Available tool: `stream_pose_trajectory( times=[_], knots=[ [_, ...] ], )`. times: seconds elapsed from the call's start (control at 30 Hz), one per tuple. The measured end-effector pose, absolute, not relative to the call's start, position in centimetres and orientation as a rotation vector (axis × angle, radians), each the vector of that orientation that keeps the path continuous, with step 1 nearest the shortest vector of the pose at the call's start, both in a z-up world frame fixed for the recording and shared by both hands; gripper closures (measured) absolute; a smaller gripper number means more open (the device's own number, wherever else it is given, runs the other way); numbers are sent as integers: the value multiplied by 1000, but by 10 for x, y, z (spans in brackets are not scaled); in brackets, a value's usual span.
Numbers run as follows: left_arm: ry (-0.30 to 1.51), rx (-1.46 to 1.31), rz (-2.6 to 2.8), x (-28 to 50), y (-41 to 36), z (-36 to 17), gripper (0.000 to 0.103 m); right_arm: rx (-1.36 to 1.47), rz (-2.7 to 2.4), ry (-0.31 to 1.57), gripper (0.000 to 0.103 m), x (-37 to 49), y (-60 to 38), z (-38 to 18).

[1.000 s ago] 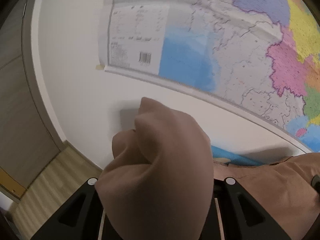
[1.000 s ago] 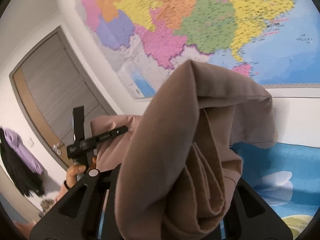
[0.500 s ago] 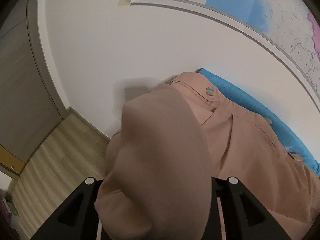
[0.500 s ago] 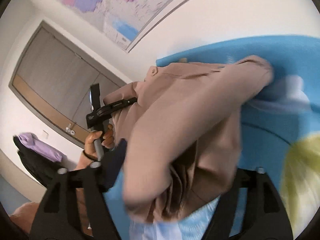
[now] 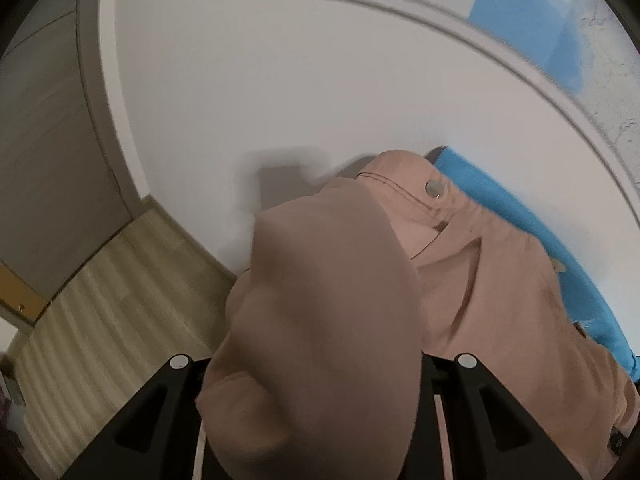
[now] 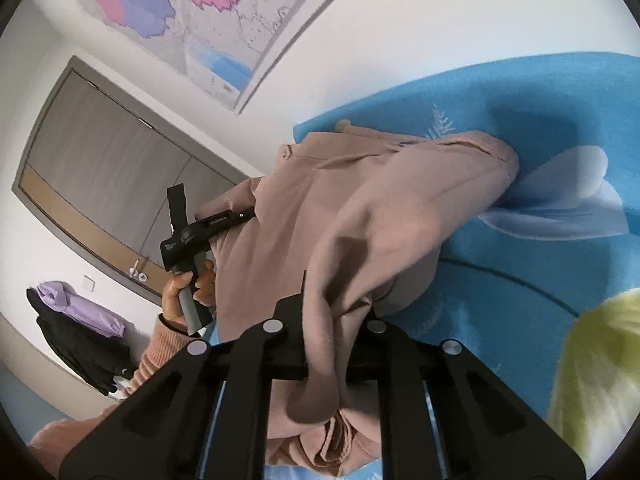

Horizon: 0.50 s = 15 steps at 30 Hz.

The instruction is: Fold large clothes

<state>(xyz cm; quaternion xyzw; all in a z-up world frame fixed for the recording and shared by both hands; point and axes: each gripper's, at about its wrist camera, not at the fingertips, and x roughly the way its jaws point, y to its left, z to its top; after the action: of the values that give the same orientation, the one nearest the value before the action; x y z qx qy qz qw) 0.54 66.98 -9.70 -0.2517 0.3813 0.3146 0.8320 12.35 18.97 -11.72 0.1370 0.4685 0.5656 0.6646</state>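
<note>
Dusty-pink woven garment (image 6: 384, 216) w/ tonal stitching, small silvery round button (image 5: 435, 188). Under it a bright blue fleece blanket (image 6: 520, 92) w/ pale lavender-white petal print, tiny white fern motif, yellow-green patch at right. Both matte black plastic tools (image 6: 320, 356). Glossy wall map (image 6: 180, 12): pink, purple, orange, yellow regions, light-blue sea. Grey wood-grain door (image 6: 100, 160) w/ tan band. Pale striped wood floor (image 5: 100, 300).

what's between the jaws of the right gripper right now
A bunched fold of the tan garment; the right gripper has just been closing its jaws on it, seen in the right wrist view.
</note>
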Motion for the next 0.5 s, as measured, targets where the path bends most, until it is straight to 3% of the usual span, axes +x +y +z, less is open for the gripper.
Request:
stream_pose_trajectory(
  times=[0.1,0.27,0.33,0.37,0.5],
  knots=[
    [846,-508,741,7,669,-101,53,299,1245,1078,79,126,185,-118],
    [854,-451,733,-4,658,-93,45,258,1179,1043,57,123,170,-109],
    [853,-398,745,-11,647,-85,28,251,1161,1014,52,121,166,-104],
    [852,-375,754,-15,642,-80,24,242,1151,997,50,119,163,-100],
    [791,-294,779,-38,614,-56,24,205,1121,914,48,112,158,-85]
  ],
)
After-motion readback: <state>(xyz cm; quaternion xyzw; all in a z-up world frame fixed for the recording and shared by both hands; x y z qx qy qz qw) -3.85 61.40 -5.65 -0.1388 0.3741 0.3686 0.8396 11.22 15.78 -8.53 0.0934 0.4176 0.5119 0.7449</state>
